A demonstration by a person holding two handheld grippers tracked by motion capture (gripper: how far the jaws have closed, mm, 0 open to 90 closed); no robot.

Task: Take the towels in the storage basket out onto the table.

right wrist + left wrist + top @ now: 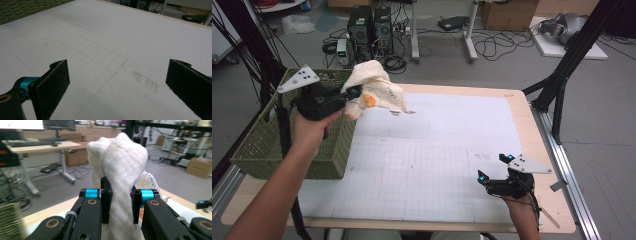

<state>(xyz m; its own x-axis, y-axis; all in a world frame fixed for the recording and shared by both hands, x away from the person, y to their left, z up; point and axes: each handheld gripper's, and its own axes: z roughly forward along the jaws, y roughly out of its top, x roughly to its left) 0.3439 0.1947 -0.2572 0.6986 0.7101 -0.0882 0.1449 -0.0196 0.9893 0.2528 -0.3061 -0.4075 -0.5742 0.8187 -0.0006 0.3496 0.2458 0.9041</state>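
Left gripper point(343, 95): jaws clamped on a white cloth point(374, 90), held in the air beside the green basket point(262, 150) at the counter's point(517, 107) edge. In the left gripper view point(120, 207) the cloth point(120, 167) is bunched between the jaws and bulges above them as a rounded, wrinkled lump. The high view adds an orange patch on the cloth just past the jaws and a loose fold trailing away from them. Right gripper point(493, 167): low over the counter, jaws wide apart; the right gripper view point(117, 77) has bare gridded mat point(100, 55) between them.
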